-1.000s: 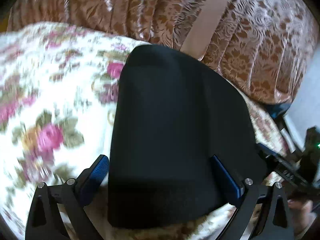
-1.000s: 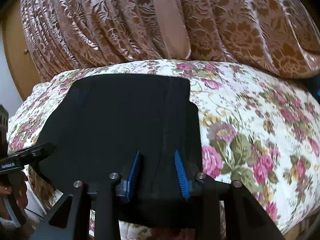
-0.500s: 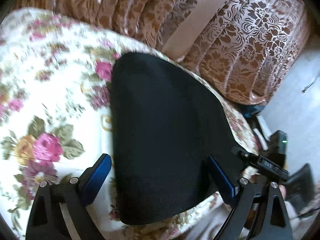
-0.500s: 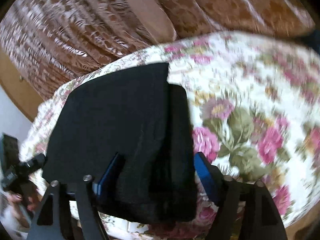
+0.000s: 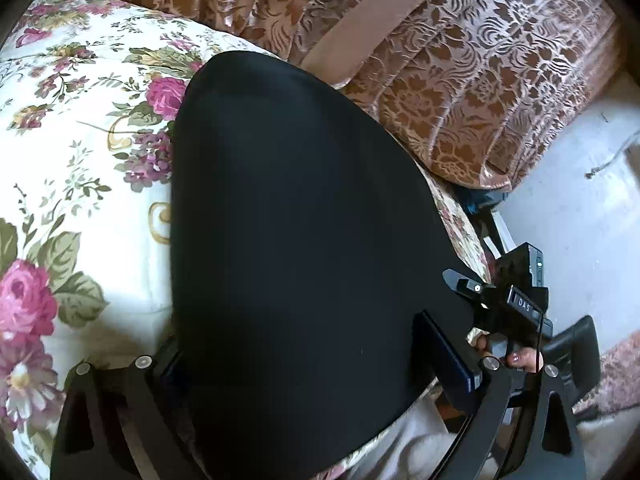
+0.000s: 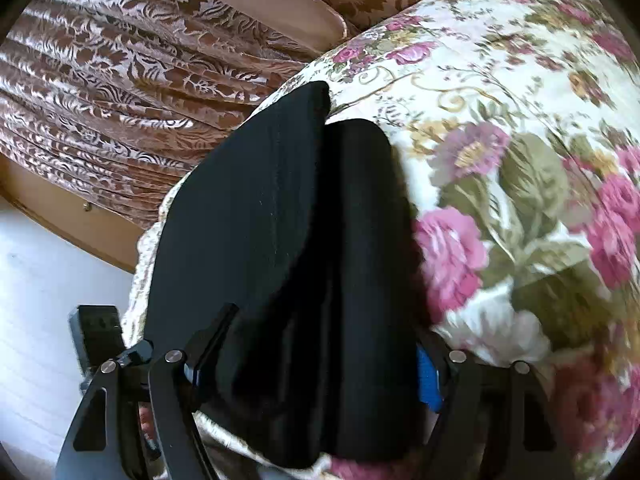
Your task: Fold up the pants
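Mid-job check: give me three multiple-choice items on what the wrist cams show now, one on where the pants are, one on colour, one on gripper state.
1. Where do the pants lie?
A. on the floor
B. on the floral cover
C. on a chair

2. What colour are the pants?
A. black
B. red
C. white

3. How does the left gripper stand?
A. shut on nothing
B. out of view
C. open, fingers either side of the pants

Answers: 1 B, floral cloth shows around the pants in both views. 2 A, the fabric is plain black. 3 C, its fingers stand wide apart with the fold between; the right gripper looks the same.
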### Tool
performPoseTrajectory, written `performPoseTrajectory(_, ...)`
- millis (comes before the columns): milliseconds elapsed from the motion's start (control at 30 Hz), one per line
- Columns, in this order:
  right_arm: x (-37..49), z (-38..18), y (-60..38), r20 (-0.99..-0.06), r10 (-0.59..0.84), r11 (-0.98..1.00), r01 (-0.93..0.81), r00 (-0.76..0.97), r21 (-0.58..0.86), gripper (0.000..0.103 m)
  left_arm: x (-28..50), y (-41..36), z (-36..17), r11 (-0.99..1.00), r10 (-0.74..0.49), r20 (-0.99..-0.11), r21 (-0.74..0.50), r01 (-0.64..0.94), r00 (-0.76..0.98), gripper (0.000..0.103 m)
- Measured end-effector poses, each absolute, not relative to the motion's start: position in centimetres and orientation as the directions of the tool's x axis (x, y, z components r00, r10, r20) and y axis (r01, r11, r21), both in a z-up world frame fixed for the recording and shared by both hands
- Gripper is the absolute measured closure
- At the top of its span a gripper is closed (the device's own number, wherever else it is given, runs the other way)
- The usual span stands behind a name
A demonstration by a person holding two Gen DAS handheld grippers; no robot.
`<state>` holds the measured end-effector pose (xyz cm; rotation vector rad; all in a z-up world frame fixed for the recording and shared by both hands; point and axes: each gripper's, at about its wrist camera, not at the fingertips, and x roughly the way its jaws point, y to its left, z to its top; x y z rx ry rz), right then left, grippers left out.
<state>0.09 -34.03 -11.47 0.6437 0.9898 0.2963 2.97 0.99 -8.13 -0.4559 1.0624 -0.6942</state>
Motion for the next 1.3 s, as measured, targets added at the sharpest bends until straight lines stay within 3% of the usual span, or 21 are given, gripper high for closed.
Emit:
performPoseTrajectory(33, 0.5, -11.4, -33.7, -0.685, 0.499, 0.788, 0.052, 0.531, 0.614, 0.025, 3.0, 0.7, -8.0, 0.712, -0.702, -0.639, -0.636, 0.296, 0.315, 0.006)
performPoseTrajectory(100, 1.0, -11.2, -33.2, -0.693, 0.485, 0.802, 0.046, 0.534, 0.596, 0.025, 2.6, 0.8, -7.7, 0.721, -0.693, -0.641, -0.623, 0.305, 0.329, 0.020)
performPoseTrajectory(233, 0.8, -10.3, -32.5, -0.685, 0.471, 0.826, -0.006, 0.556, 0.564, 0.040, 2.2, 1.2, -6.8, 0.734, -0.677, -0.632, -0.617, 0.284, 0.377, 0.038)
performPoseTrajectory(400, 0.1, -7.3, -30.1, -0.671, 0.389, 0.905, -0.126, 0.632, 0.407, 0.049, 1.5, 0.0, -4.2, 0.798, -0.602, -0.650, -0.475, 0.370, 0.465, 0.055)
performPoseTrajectory(600, 0.7, -5.5, -28.1, -0.632, 0.344, 0.934, -0.182, 0.694, 0.309, 0.051, 1.3, -0.9, -1.6, 0.831, -0.552, -0.617, -0.349, 0.434, 0.561, 0.057)
performPoseTrajectory(767, 2.3, -5.6, -27.0, -0.583, 0.358, 0.926, -0.195, 0.729, 0.324, 0.052, 2.7, -0.4, -0.8, 0.859, -0.507, -0.565, -0.268, 0.436, 0.651, 0.057)
performPoseTrajectory(1300, 15.0, -6.0, -25.4, -0.536, 0.348, 0.916, -0.158, 0.769, 0.369, 0.052, 15.3, 0.0, -0.6, 0.905, -0.423, -0.534, -0.211, 0.369, 0.732, 0.057)
